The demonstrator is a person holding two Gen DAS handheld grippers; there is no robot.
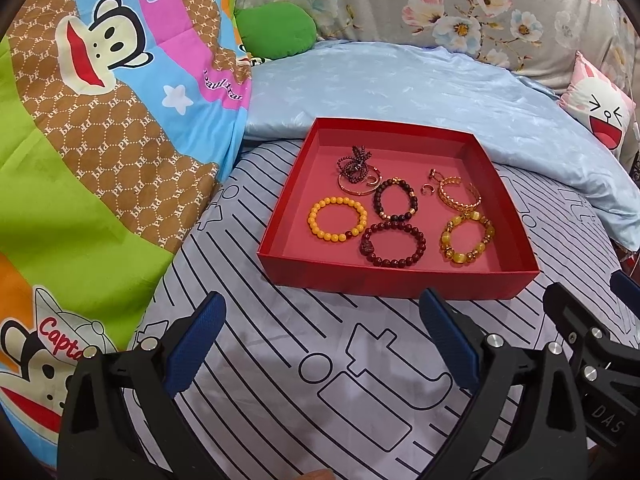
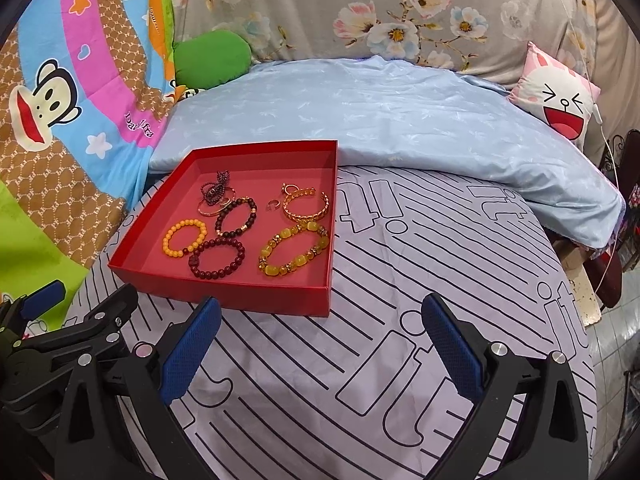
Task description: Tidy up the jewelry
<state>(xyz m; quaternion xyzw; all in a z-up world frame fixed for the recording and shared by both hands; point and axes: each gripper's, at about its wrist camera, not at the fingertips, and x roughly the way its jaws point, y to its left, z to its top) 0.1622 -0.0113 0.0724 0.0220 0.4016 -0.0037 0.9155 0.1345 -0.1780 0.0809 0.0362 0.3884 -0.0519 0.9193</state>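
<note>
A shallow red box (image 1: 392,280) (image 2: 224,292) sits on the striped sheet and holds several bracelets: an orange bead one (image 1: 337,219) (image 2: 185,237), a dark red bead one (image 1: 394,245) (image 2: 218,258), a yellow stone one (image 1: 467,238) (image 2: 294,254), a dark bead one (image 1: 395,199) (image 2: 236,216), a gold cuff (image 1: 460,194) (image 2: 306,204), a thin ring bangle with a dark bead strand (image 1: 356,172) (image 2: 216,194) and small rings (image 1: 427,189). My left gripper (image 1: 322,336) is open and empty just short of the box's near wall. My right gripper (image 2: 320,340) is open and empty by the box's near right corner.
A light blue pillow (image 1: 420,88) (image 2: 380,120) lies behind the box. A cartoon monkey blanket (image 1: 100,128) (image 2: 60,92) rises on the left. A green cushion (image 1: 276,28) and a pink rabbit cushion (image 2: 556,96) sit at the back. The bed edge (image 2: 576,304) drops off at right.
</note>
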